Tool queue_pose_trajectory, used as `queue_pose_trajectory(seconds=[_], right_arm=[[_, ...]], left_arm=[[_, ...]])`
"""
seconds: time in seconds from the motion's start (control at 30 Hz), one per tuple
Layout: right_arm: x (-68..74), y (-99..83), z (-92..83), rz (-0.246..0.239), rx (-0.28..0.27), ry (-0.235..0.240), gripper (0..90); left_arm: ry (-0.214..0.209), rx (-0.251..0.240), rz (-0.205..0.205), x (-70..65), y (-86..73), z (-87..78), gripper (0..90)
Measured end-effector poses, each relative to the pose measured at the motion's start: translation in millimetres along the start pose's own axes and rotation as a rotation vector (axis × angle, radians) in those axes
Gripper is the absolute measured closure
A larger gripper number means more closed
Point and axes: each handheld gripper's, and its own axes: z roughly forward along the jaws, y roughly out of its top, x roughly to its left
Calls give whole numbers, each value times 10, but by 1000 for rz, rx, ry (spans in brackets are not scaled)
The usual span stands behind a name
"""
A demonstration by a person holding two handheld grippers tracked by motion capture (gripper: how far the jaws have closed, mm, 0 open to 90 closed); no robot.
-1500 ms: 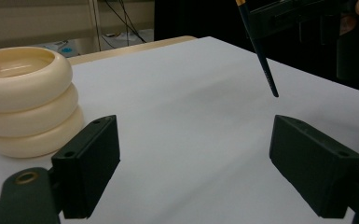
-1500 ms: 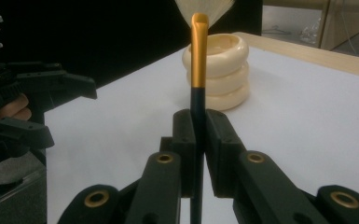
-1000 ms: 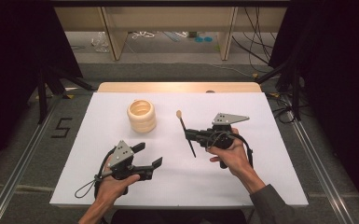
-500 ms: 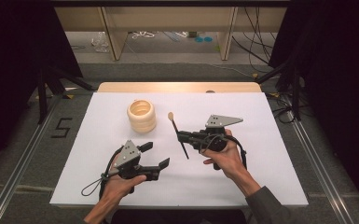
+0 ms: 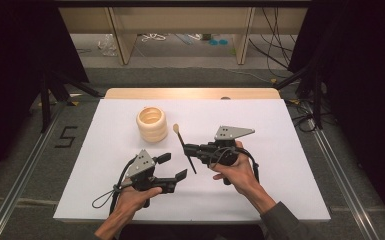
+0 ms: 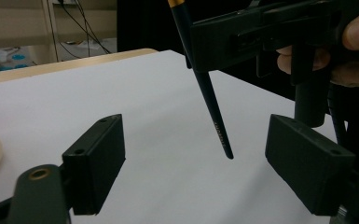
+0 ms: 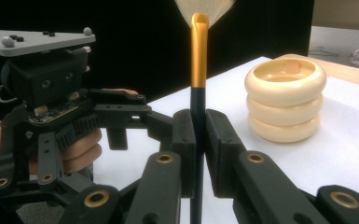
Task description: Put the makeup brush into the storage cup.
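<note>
While right tongs (image 5: 190, 150) pinch brush (image 5: 184, 148), left tongs (image 5: 172, 167) spread, closing slightly, ringed cup (image 5: 151, 124) perhaps clear.

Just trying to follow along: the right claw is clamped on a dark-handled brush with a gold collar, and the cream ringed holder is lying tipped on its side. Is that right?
Not quite. The cream ringed holder stands upright on the white table, its open mouth facing up, as the high view shows. The rest holds: the right claw is clamped on the dark-handled brush with its gold collar.

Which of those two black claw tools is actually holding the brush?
The right gripper: its jaws are clamped on the dark handle of the brush, bristles pointing up and away. The left gripper has its jaws spread with nothing gripped; the handle's tip hangs between them.
</note>
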Motion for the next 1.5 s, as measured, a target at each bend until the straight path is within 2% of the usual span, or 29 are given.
queue_pose_trajectory(seconds=[0.03, 0.07, 0.1, 0.17, 0.2, 0.27, 0.3, 0.37, 0.4, 0.43, 0.47, 0.53, 0.6, 0.63, 0.67, 0.83, 0.9, 0.97, 1.1, 1.13, 1.23, 1.33, 1.4, 1.43, 1.5], right_arm=[[7, -1, 6, 1, 4, 4, 834], [11, -1, 9, -8, 15, -4, 834], [16, -8, 26, -4, 0, 5, 834], [27, -7, 29, -10, 16, 3, 834], [23, -13, 46, -22, -8, 6, 834], [45, -12, 47, -5, 12, 10, 834], [49, -19, 66, -6, -7, 25, 834], [58, -20, 74, -6, -7, 26, 834], [69, -17, 72, -3, -3, 31, 834], [72, -14, 69, -11, 6, 18, 834], [81, -19, 90, -3, -10, 40, 834], [87, -15, 91, -18, -7, 28, 834], [104, -12, 94, -14, 6, 37, 834], [113, -15, 110, -8, -9, 48, 834], [116, -12, 104, -14, 0, 40, 834], [135, -23, 136, -6, -13, 66, 834], [137, -17, 127, -24, -3, 52, 834], [148, -20, 138, -9, -4, 68, 834], [154, -28, 156, -11, -13, 76, 834], [157, -29, 160, -11, -13, 76, 834], [169, -33, 168, -13, -13, 80, 834], [176, -35, 164, -18, 4, 79, 834], [178, -45, 176, -17, -8, 75, 834], [174, -47, 171, -24, -1, 66, 834], [173, -53, 182, -20, -2, 79, 834]], left_arm=[[2, 0, -13, -8, -3, 4, 220], [-4, 3, 4, 1, 0, 5, 227], [-3, 5, -2, -3, -3, 6, 233], [-4, 6, -18, -13, -7, 11, 254], [-5, 7, -18, -13, -7, 13, 261], [-11, 8, -4, -7, -5, 18, 276], [-10, 7, -13, -13, -7, 22, 285], [-4, 11, -18, -18, -9, 24, 298], [-6, 12, -17, -19, -8, 26, 306], [-15, 14, 2, -9, -4, 27, 316], [-14, 16, -8, -16, -6, 31, 323], [-19, 19, -4, -17, -7, 39, 340], [-26, 24, 15, -11, -3, 40, 356], [-28, 24, 17, -11, -2, 42, 367], [-20, 25, -5, -25, -5, 42, 376], [-29, 20, 5, -26, 5, 43, 423], [-32, 18, -1, -31, 7, 44, 439], [-37, 15, -7, -32, 7, 47, 464], [-40, 8, -5, -24, 14, 43, 504], [-47, 5, 6, -15, 19, 42, 513], [-44, 1, -21, -26, 20, 39, 537], [-51, 2, -8, -19, 26, 36, 562], [-54, 2, -10, -18, 28, 34, 581], [-54, 2, -26, -23, 26, 34, 593], [-58, 0, -27, -21, 27, 33, 612]])
